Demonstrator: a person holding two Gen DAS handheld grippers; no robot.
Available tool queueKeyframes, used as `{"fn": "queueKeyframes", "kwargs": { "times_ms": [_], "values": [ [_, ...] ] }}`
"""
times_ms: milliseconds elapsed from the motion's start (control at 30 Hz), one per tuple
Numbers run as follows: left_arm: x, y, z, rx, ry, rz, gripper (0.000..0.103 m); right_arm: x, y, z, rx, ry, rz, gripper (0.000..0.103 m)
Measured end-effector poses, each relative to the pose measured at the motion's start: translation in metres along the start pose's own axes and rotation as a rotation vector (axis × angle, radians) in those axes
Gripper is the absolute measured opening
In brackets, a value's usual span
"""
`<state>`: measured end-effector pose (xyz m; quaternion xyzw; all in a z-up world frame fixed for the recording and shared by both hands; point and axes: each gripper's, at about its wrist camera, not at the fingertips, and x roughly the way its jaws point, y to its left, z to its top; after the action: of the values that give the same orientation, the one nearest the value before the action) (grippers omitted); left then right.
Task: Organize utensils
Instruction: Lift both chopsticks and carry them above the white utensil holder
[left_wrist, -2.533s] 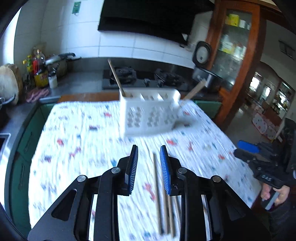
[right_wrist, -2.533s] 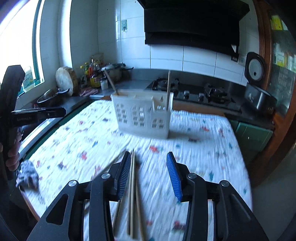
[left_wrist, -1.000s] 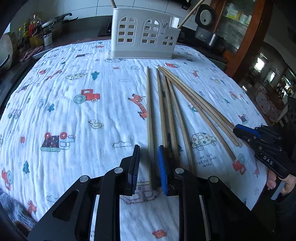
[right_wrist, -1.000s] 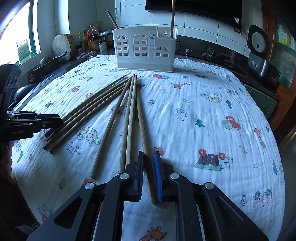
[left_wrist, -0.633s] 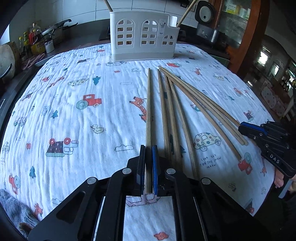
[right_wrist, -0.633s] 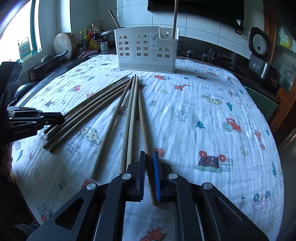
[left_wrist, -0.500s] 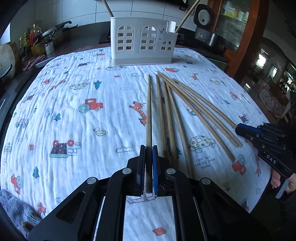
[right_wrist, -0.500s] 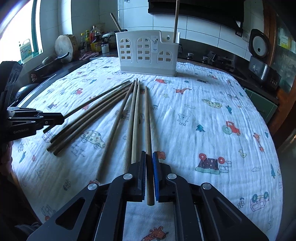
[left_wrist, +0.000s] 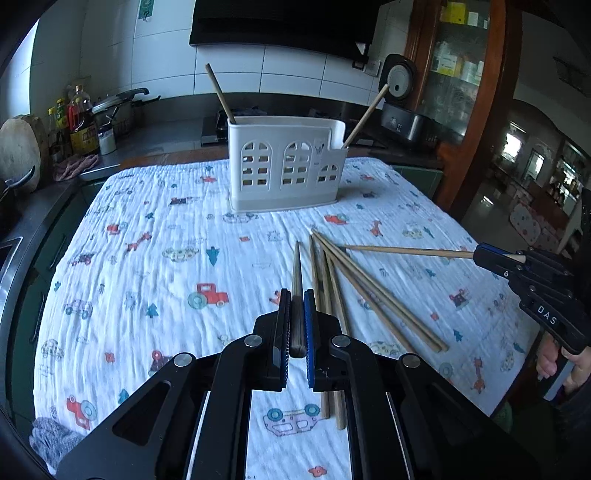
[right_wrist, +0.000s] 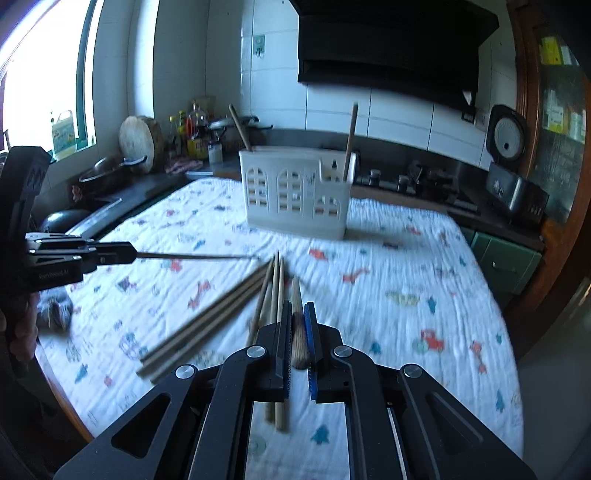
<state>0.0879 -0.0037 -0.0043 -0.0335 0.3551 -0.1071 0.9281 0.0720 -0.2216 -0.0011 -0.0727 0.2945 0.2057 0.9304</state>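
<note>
My left gripper (left_wrist: 295, 301) is shut on a wooden chopstick (left_wrist: 296, 273) and holds it above the cloth, tip pointing toward the white utensil holder (left_wrist: 286, 171). My right gripper (right_wrist: 295, 314) is shut on another chopstick (right_wrist: 296, 295), also lifted. In the left wrist view the right gripper (left_wrist: 495, 256) shows at the right with its chopstick (left_wrist: 406, 251) sticking out level. In the right wrist view the left gripper (right_wrist: 122, 254) shows at the left. Several chopsticks (left_wrist: 354, 284) lie on the cloth. The holder (right_wrist: 297, 192) has two chopsticks standing in it.
The table wears a white cloth (left_wrist: 166, 258) with cartoon prints. Behind it runs a dark counter with a stove (right_wrist: 417, 181), bottles (left_wrist: 79, 122), a pot (left_wrist: 114, 109) and a rice cooker (right_wrist: 513, 192). A grey rag (left_wrist: 51, 439) lies at the cloth's near left corner.
Both grippers closed on a chopstick each and lifted them off the cloth. Both have risen and pulled back, so the holder now looks farther away.
</note>
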Motion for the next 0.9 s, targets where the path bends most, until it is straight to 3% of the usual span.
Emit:
{"fn": "queueKeyframes", "kwargs": {
  "times_ms": [367,633,900],
  "values": [
    [-0.003,0.003,0.052,0.031,-0.042,-0.007,0.006,0.006,-0.004,0.083,-0.034,-0.039,0.014,0.007],
    [-0.008,0.007,0.091,0.04,-0.061,-0.06,0.006,0.005,-0.013,0.145,-0.033,-0.038,0.039,0.007],
    [-0.036,0.008,0.156,0.082,-0.162,-0.07,0.006,0.005,-0.027,0.208,0.0,-0.092,0.042,0.007]
  ]
}}
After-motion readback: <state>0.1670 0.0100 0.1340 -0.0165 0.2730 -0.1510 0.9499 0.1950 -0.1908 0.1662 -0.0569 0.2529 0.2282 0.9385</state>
